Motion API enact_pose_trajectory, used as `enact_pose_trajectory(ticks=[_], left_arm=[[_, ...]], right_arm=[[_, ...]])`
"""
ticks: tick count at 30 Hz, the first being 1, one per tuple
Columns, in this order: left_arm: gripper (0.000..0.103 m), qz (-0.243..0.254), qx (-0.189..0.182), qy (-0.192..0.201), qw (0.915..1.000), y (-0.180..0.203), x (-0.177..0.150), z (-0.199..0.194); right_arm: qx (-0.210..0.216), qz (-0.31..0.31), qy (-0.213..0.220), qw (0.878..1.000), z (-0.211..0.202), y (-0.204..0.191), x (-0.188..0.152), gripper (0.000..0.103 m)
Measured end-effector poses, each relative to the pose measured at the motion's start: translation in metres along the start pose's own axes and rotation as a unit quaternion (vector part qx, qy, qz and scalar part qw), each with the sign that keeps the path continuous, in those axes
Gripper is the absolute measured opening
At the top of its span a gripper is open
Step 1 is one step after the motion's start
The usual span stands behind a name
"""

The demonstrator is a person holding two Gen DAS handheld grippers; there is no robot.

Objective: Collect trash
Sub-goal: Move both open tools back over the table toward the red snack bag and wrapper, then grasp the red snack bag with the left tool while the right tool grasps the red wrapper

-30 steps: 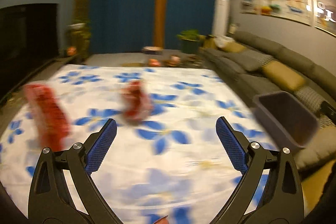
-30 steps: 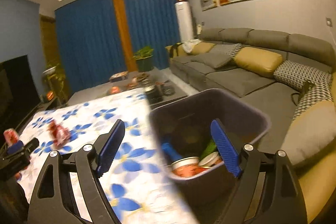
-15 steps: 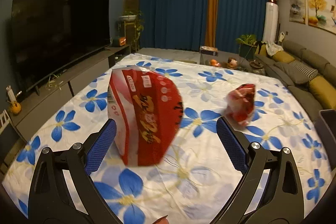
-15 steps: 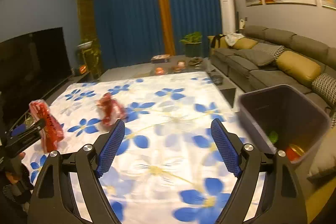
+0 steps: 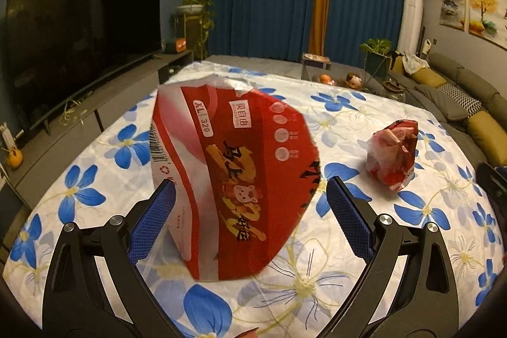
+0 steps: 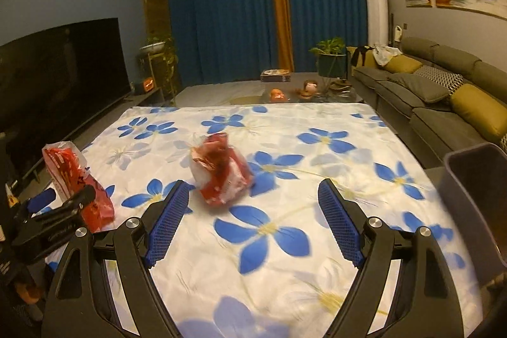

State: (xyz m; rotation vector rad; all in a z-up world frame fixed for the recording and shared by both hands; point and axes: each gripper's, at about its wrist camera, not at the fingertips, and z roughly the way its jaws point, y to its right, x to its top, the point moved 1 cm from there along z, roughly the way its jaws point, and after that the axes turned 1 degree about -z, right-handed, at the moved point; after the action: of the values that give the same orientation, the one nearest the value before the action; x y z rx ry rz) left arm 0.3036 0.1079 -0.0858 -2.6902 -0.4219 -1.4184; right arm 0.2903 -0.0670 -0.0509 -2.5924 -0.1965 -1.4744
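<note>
While the big red package [image 5: 234, 179] stands upright on the flowered cloth [image 5: 317, 284], we see it framed by the left gripper [image 5: 250, 208], whose blue pads sit apart on either side of it; from this angle we cannot be sure whether the pads touch the plastic, though a sliver of cloth shows beside each pad, so they do not seem to press on it. The package is torn open at the top, with a white band and a barcode down its left face. To its right and a little farther off lies a smaller crumpled red wrapper [image 5: 393, 157], well apart from the package. In the right wrist view that same wrapper [image 6: 221, 170] rests on the cloth just beyond the right gripper [image 6: 250, 222], nearer its left pad, and the jaws there stand wide with nothing between them. At the right edge of that view we find the dark bin [image 6: 475, 195] just beside the cloth, next to the grey sofa [image 6: 443, 94] with its mustard cushions. On the far left a television [image 5: 79, 43] sits on a low cabinet, and blue curtains [image 6: 237, 15] close off the far wall.
</note>
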Motion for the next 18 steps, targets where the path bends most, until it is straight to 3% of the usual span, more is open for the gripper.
enact_pose_trajectory(ticks=[6, 9, 18], left_arm=[[0.093, 0.0, -0.007, -0.007, 1.0, -0.003, 0.001, 0.01], [0.083, 0.0, -0.014, -0.012, 0.9998, -0.005, 0.001, 0.014], [0.041, -0.009, -0.046, -0.04, 0.9981, -0.01, 0.0, 0.029]], right_arm=[[0.008, -0.013, -0.004, 1.0, 0.034, -0.023, 0.01, 0.08], [0.008, -0.015, -0.009, 1.0, 0.051, -0.03, 0.012, 0.078], [0.009, 0.003, -0.03, 1.0, 0.083, -0.029, 0.017, 0.066]])
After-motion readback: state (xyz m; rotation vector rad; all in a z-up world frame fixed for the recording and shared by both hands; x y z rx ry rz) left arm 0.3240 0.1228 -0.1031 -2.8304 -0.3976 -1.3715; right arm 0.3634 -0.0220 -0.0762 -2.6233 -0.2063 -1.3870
